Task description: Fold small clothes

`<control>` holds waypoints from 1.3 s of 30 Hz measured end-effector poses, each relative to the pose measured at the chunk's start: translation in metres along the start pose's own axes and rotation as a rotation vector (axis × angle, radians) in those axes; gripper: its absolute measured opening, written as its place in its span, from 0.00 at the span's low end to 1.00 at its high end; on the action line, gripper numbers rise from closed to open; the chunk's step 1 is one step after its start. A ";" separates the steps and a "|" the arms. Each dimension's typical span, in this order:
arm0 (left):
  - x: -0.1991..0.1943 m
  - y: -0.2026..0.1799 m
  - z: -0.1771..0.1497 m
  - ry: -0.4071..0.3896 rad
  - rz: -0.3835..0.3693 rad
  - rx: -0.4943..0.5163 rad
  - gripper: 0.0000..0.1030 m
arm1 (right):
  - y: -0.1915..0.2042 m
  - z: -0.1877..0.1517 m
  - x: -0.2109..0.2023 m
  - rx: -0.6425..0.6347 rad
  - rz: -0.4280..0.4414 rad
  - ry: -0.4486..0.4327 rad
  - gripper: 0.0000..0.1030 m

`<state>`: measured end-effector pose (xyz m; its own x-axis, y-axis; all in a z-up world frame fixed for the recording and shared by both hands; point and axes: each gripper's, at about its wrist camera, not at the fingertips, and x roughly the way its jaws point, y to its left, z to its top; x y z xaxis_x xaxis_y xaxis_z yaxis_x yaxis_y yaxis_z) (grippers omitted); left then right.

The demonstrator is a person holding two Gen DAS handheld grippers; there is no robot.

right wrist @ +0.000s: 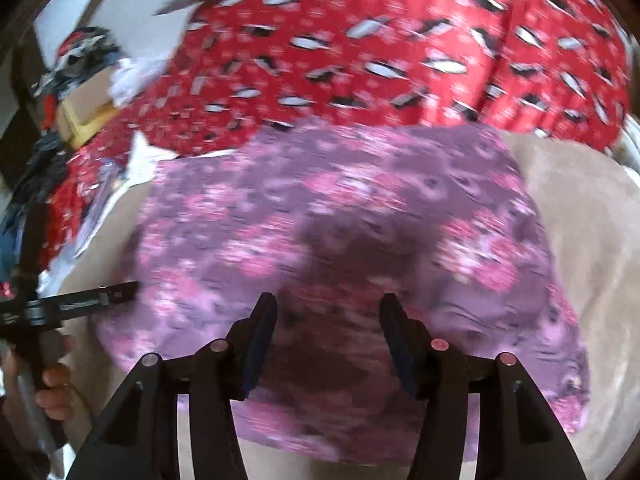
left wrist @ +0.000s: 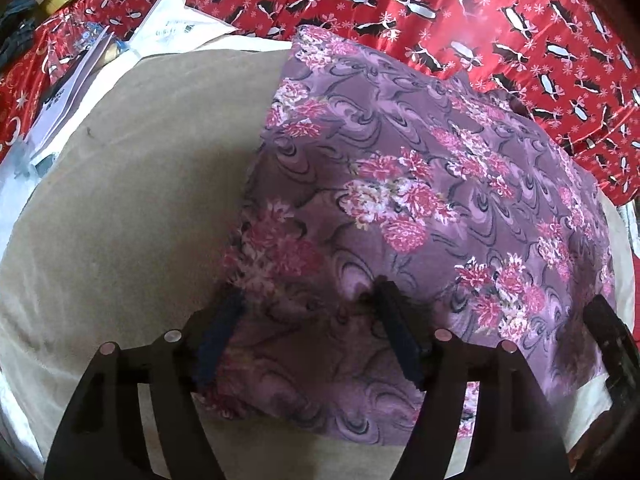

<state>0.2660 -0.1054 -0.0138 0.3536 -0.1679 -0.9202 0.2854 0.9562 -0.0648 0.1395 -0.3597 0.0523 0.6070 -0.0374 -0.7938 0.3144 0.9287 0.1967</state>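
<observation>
Viewing both wrist cameras, we see the purple floral garment (left wrist: 400,184) lying flat on the beige table (left wrist: 140,184). Left tool (left wrist: 308,304) and right tool (right wrist: 328,308) both spread, hovering over its near edge.

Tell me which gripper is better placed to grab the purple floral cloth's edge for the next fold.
Left, probably. The left gripper is open with its fingers straddling the floral cloth at its left edge; the right gripper hovers open over the middle.

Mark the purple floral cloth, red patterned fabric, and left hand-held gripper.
purple floral cloth (left wrist: 420,184), left wrist view, flower cluster mid-panel.
red patterned fabric (left wrist: 460,12), left wrist view, flat stretch behind the cloth.
left hand-held gripper (left wrist: 308,304), left wrist view, midway between fingertips.
</observation>
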 end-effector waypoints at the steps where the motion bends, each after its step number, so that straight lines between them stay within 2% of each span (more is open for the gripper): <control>1: 0.000 0.001 0.001 0.002 -0.010 0.001 0.70 | 0.007 -0.002 0.002 -0.028 0.006 0.003 0.55; 3: -0.002 0.005 0.003 0.019 -0.043 -0.005 0.69 | 0.023 -0.009 0.017 -0.108 -0.012 0.042 0.58; 4: -0.004 0.009 0.006 0.029 -0.077 -0.015 0.69 | 0.031 -0.015 0.025 -0.170 -0.052 0.054 0.60; 6: -0.011 0.025 0.017 0.036 -0.197 -0.067 0.69 | 0.041 -0.017 0.023 -0.243 -0.088 0.036 0.62; 7: -0.016 0.038 0.025 0.023 -0.249 -0.111 0.69 | 0.043 -0.015 0.021 -0.250 -0.090 0.039 0.61; 9: -0.021 0.058 0.038 0.001 -0.297 -0.181 0.69 | 0.038 -0.007 0.013 -0.215 -0.057 0.006 0.59; 11: -0.018 0.075 0.050 -0.001 -0.329 -0.236 0.69 | 0.031 0.000 0.007 -0.180 -0.064 -0.032 0.60; 13: -0.005 0.086 0.058 0.036 -0.343 -0.286 0.69 | 0.020 0.006 0.010 -0.147 -0.074 -0.035 0.60; 15: 0.014 0.090 0.059 0.101 -0.367 -0.323 0.69 | 0.010 0.005 0.025 -0.123 -0.087 0.031 0.60; 17: 0.028 0.086 0.057 0.150 -0.381 -0.334 0.69 | 0.003 0.001 0.028 -0.100 -0.060 0.010 0.61; 19: 0.028 0.082 0.053 0.136 -0.371 -0.320 0.69 | 0.004 0.005 0.025 -0.084 -0.060 0.023 0.61; 22: 0.028 0.071 0.050 0.129 -0.384 -0.298 0.69 | -0.001 0.011 0.012 -0.042 -0.056 -0.030 0.62; 26: 0.027 0.066 0.049 0.137 -0.384 -0.281 0.69 | -0.015 0.009 0.021 -0.039 -0.088 0.036 0.59; 28: 0.027 0.067 0.050 0.150 -0.410 -0.279 0.69 | -0.017 0.008 0.013 -0.039 -0.087 0.011 0.59; 32: 0.027 0.067 0.049 0.158 -0.407 -0.282 0.69 | -0.031 0.012 -0.003 0.024 -0.090 -0.058 0.63; 35: 0.028 0.064 0.051 0.172 -0.406 -0.271 0.69 | -0.047 0.009 0.012 0.031 -0.129 0.019 0.63; 39: 0.032 0.052 0.064 0.192 -0.403 -0.214 0.69 | -0.052 0.019 -0.008 0.064 -0.107 -0.061 0.63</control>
<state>0.3494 -0.0765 -0.0214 0.0761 -0.5067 -0.8588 0.1692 0.8553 -0.4897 0.1324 -0.4144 0.0593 0.6098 -0.1594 -0.7764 0.4248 0.8927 0.1503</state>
